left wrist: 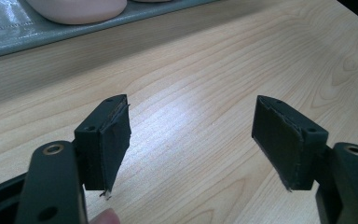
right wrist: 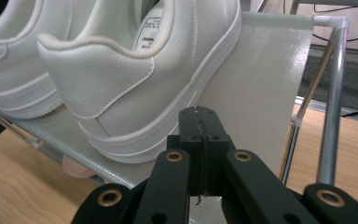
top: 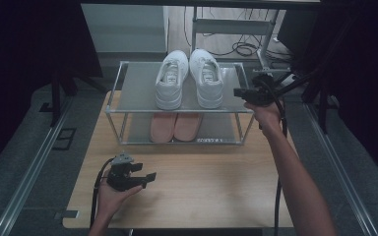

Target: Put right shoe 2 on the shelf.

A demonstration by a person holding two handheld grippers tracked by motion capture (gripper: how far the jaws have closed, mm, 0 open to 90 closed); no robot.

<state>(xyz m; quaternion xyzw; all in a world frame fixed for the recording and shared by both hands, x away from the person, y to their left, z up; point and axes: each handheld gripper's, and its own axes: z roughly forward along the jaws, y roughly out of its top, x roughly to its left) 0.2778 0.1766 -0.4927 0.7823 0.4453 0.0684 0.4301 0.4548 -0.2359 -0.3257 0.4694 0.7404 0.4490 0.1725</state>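
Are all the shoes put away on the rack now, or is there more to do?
Looks nearly finished. Both white sneakers sit side by side on the top shelf, and a pink pair sits below. The right claw is shut with nothing in it, just behind the right sneaker's heel. The left claw is open over the wooden table. Perhaps only a final nudge remains.

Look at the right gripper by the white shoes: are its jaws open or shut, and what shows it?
Shut. In the right gripper view, the right gripper has its two pads pressed flat together with nothing between, just short of the right white shoe.
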